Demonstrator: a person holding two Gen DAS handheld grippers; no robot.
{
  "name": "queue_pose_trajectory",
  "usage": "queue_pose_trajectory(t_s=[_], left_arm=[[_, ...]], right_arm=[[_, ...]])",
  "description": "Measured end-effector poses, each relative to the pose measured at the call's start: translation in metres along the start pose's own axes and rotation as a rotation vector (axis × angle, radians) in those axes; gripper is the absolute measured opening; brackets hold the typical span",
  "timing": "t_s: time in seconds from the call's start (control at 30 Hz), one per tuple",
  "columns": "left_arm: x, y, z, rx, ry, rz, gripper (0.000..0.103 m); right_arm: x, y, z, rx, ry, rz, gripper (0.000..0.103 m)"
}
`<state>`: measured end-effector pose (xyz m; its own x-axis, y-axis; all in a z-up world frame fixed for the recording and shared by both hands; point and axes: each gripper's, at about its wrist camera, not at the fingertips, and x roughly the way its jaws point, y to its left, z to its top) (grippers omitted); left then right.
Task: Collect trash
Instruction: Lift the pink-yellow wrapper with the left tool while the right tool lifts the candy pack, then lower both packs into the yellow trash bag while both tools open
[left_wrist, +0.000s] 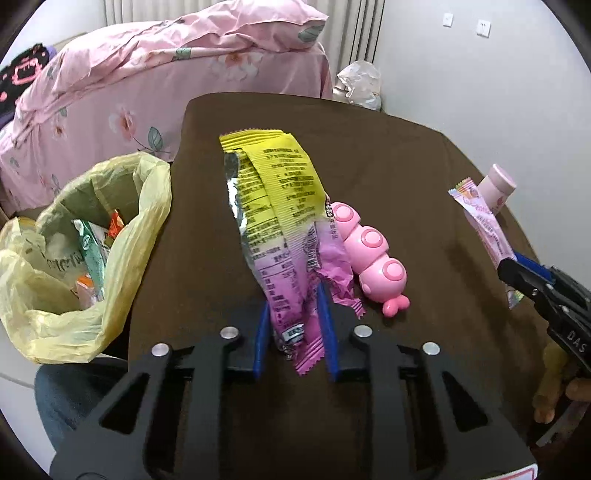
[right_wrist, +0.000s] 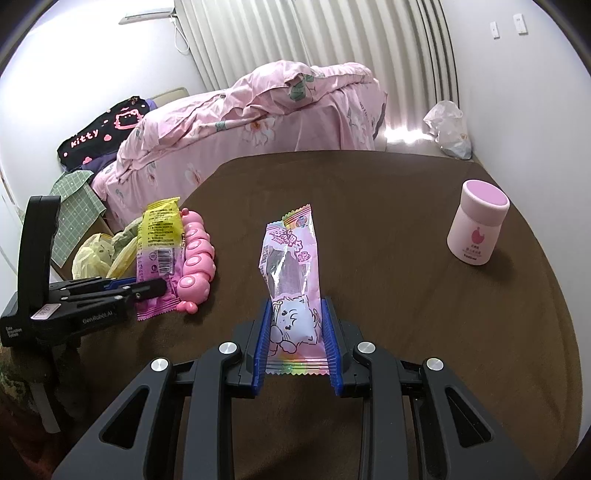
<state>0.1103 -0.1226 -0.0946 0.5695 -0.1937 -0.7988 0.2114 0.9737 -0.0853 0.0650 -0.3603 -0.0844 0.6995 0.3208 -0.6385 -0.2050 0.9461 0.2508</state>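
Observation:
My left gripper (left_wrist: 293, 310) is shut on the lower end of a torn yellow and purple snack wrapper (left_wrist: 280, 206), which reaches forward over the brown table (left_wrist: 406, 155). My right gripper (right_wrist: 297, 325) is shut on a pink snack packet with a cartoon print (right_wrist: 291, 266). That packet (left_wrist: 484, 225) and the right gripper (left_wrist: 532, 284) also show at the right of the left wrist view. The left gripper (right_wrist: 147, 286) and its wrapper (right_wrist: 157, 251) show at the left of the right wrist view. A bin lined with a yellow bag (left_wrist: 85, 236) holding several wrappers stands left of the table.
A pink caterpillar toy (left_wrist: 369, 254) lies on the table right beside the yellow wrapper. A pink and white jar (right_wrist: 478, 225) stands at the table's right. A bed with pink floral bedding (right_wrist: 258, 110) is behind. A crumpled clear plastic bag (right_wrist: 448, 127) lies by the wall.

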Motion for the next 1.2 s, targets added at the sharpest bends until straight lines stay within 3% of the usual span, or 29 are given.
queue_pose_trajectory(t_s=[0.3,0.63,0.83,1.2], left_arm=[[-0.014,0.008,-0.003,-0.025,-0.035,-0.070,0.014],[-0.079,0.034,0.008,-0.033,-0.224,-0.065,0.014],[-0.129,0.081,0.017,-0.069,-0.328,0.022,0.014],[-0.157,0.159,0.006,-0.201,-0.357,0.216,0.014]], right_arm=[[-0.002,0.002,-0.002,-0.003,-0.004,0.001,0.026],[-0.027,0.037,0.024,-0.086,-0.078,0.001,0.026],[-0.037,0.091,0.058,-0.199,-0.137,0.063,0.026],[-0.010,0.199,0.117,-0.352,-0.146,0.228,0.026]])
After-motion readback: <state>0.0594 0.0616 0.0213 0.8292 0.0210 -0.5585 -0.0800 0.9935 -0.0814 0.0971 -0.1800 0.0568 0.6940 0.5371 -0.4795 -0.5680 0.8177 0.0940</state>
